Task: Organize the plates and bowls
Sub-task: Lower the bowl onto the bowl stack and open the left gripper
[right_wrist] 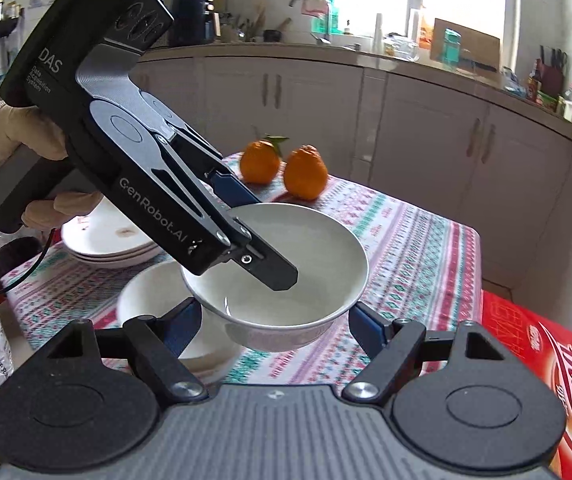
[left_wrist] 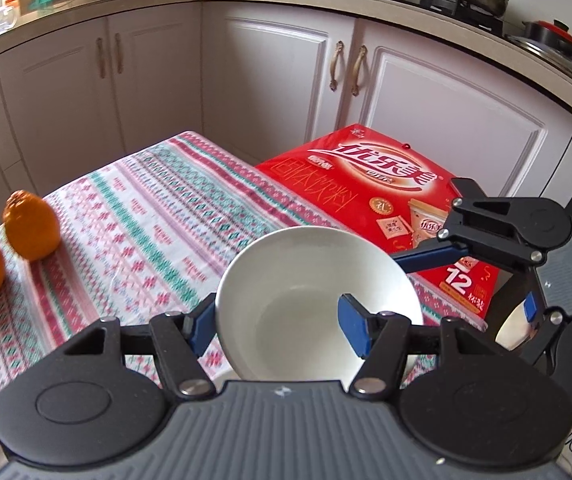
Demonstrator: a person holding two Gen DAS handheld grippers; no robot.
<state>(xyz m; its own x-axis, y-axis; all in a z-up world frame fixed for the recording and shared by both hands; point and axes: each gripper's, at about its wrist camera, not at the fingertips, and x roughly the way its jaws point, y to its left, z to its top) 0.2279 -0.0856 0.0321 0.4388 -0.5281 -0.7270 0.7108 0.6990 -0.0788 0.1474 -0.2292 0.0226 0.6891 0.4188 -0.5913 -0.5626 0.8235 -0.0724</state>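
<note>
White bowl [right_wrist: 281, 276] pinched by its rim in left hand-held gripper [right_wrist: 245, 236], lifted over the desk [right_wrist: 414, 240]. Right hand-held gripper [right_wrist: 273, 320] released, holding nothing. Risk: one-sided rim grip slips, bowl drops onto second bowl [right_wrist: 145, 300] below.

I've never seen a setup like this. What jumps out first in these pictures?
A white bowl hangs in mid-air above the patterned tablecloth, pinched at its rim by the left claw. Below it, to the left, sit a second bowl and stacked plates; two oranges glow at the far edge.
</note>
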